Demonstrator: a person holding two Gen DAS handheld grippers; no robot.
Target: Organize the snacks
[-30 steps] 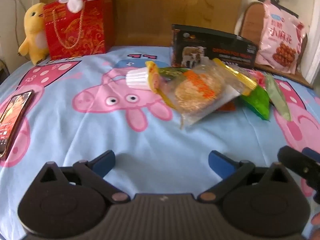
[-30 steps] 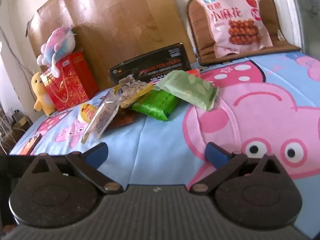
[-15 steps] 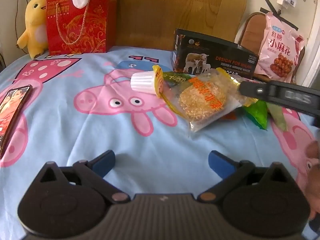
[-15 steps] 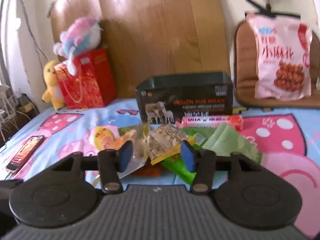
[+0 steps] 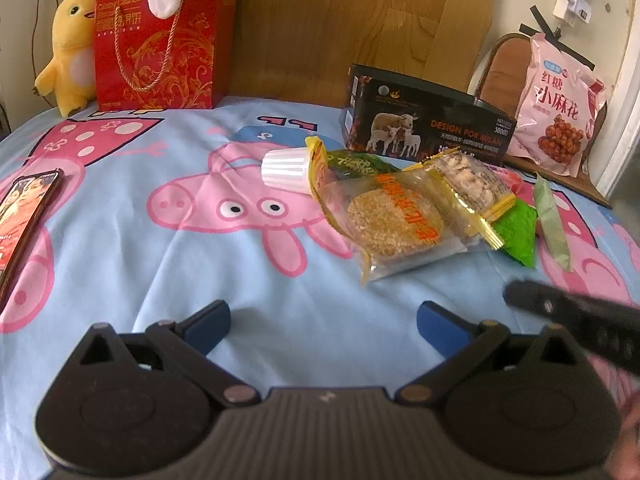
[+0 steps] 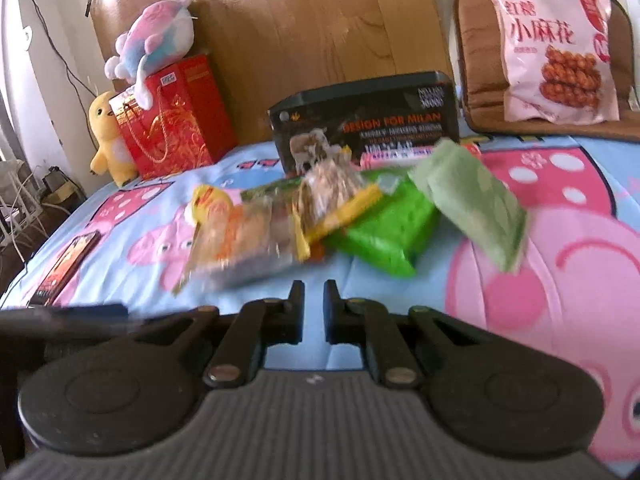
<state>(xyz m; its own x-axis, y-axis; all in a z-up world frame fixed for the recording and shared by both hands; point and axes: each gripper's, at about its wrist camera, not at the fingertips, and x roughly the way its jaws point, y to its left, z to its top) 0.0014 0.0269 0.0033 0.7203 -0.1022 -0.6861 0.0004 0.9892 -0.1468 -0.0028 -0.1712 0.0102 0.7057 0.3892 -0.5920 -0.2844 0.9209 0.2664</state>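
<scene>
Blue cartoon-print sheet (image 5: 120, 208) lies bare on the near side, while about six snack packets (image 6: 312, 220) overlap just before one black box (image 6: 368, 120) at the far edge; left gripper (image 5: 322, 320) gapes wide, right gripper (image 6: 313, 300) nearly together, both empty.

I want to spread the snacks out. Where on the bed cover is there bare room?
Free: the cover between the phone and the clear sesame-cake packet. Also right of the pale green packet. Crowded: the snack pile before the black box.
</scene>
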